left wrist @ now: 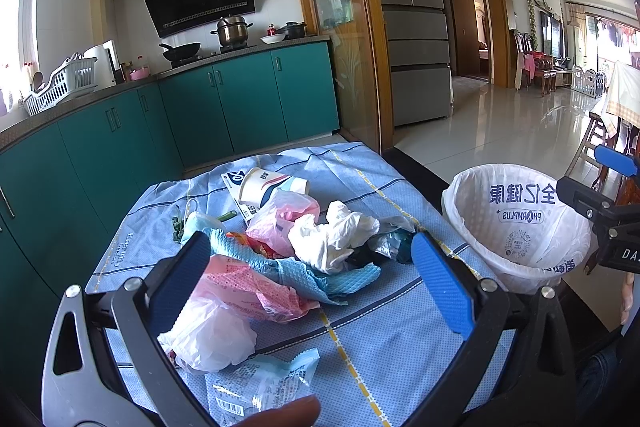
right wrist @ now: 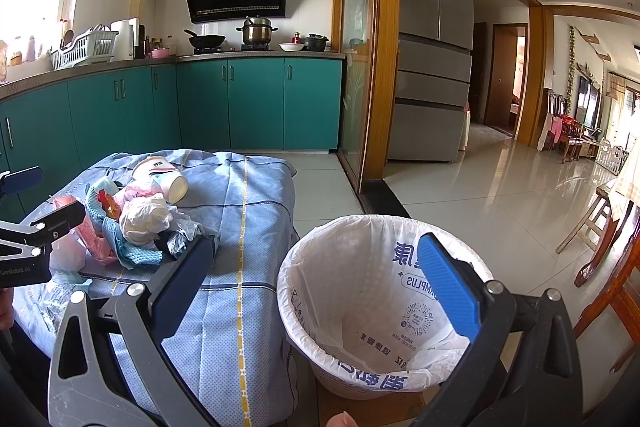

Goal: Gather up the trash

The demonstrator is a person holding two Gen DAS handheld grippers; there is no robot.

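Nearest the left gripper [left wrist: 312,283], whose blue-padded jaws are spread wide with nothing between them, a clear printed plastic wrapper [left wrist: 260,383] is seen lying flat on the blue checked cloth-covered surface [left wrist: 400,339], with a translucent white plastic bag [left wrist: 212,335] touching it just beyond. The step in hand is judged to be the first pick from the heap, and it is best done by lowering the open jaws over a single loose, raised item at the near edge, such as the pink printed plastic bag [left wrist: 248,291], so that the cloth underneath is not pinched and the neighbouring scraps are not dragged along. Behind these, a crumpled light-blue quilted cloth [left wrist: 320,275], a crumpled white tissue wad [left wrist: 332,235] and a second pink plastic bag [left wrist: 284,215] are piled touching one another, and farthest lies one paper cup [left wrist: 272,187] on its side. By count, two pink bags, one white bag, one wrapper, one blue cloth, one tissue wad and one cup are made out; smaller dark scraps cannot be counted. The right gripper [right wrist: 316,275] is likewise held open and empty above the single white-lined waste basket [right wrist: 432,239], which stands on the floor just beside the surface and appears empty.
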